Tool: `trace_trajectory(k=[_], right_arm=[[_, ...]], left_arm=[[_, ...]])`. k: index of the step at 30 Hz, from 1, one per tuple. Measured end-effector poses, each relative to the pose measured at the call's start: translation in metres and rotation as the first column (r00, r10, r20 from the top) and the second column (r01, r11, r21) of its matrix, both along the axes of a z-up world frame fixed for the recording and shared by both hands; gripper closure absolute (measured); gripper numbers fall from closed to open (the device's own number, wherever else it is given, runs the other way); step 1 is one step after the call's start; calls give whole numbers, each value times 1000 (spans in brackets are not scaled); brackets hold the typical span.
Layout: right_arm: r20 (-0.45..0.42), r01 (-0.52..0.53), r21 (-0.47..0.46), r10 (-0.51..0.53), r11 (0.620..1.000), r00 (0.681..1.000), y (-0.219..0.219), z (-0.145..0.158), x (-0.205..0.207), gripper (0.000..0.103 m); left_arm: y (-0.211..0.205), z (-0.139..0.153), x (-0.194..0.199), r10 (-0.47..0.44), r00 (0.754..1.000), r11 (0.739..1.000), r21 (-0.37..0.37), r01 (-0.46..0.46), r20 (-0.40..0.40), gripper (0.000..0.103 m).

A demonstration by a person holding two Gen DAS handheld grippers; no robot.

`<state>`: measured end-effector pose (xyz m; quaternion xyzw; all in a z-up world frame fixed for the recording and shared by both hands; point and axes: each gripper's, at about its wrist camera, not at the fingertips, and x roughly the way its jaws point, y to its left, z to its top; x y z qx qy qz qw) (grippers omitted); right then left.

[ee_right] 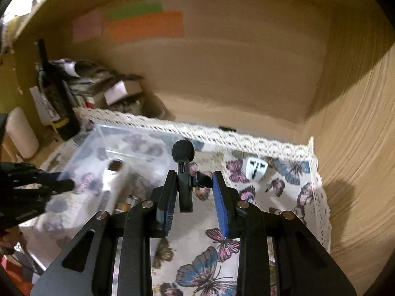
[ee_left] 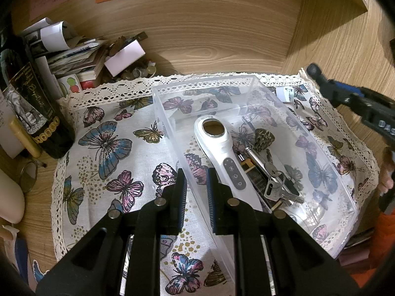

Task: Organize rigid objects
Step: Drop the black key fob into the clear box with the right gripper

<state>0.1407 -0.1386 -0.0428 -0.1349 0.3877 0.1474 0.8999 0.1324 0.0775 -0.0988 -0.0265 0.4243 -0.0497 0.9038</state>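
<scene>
Mic (ee_right: 184,172), small clip-on w/ foam head, sits between the pads of the right gripper (ee_right: 195,192), held off the cloth (ee_right: 197,222) just right of the bin (ee_left: 246,83); jaws pinch it by body and side clip. Judged light, rigid plastic, smooth so it could twist in the pads; foam top soft, best held low on the body as now. Going left to right: bottle (ee_left: 32,103) and paper pile (ee_left: 74,49) at far left, well apart from the bin; left gripper (ee_left: 197,192) is closed on the bin's near-left wall, prob. steadying it. Inside the bin: white handheld device (ee_left: 222,148), keys (ee_left: 276,185), small dark bits. Bin's right half looks freest for the mic. White adapter (ee_right: 256,167) lies on the cloth right of the bin, not in the way. Bin wall is the only thing to clear.
</scene>
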Motion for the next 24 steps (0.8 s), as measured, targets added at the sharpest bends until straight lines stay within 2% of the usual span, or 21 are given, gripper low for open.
trace_trajectory(k=[8,18,24], right_arm=[[8,-82,-8,82,997,997,23,2,-15,77],[-117,-179,-24,175,983,977,59,-32,-13,77],[-214,-200,-38,187,979,959,67,-58,-3,76]], left_arm=[[0,0,0,0,1000,1000,1,0,1,88],[0,2,0,-1,1000,1000,4,1,1,88],[1,1,0,-4,1000,1000,-2,4,5,88]])
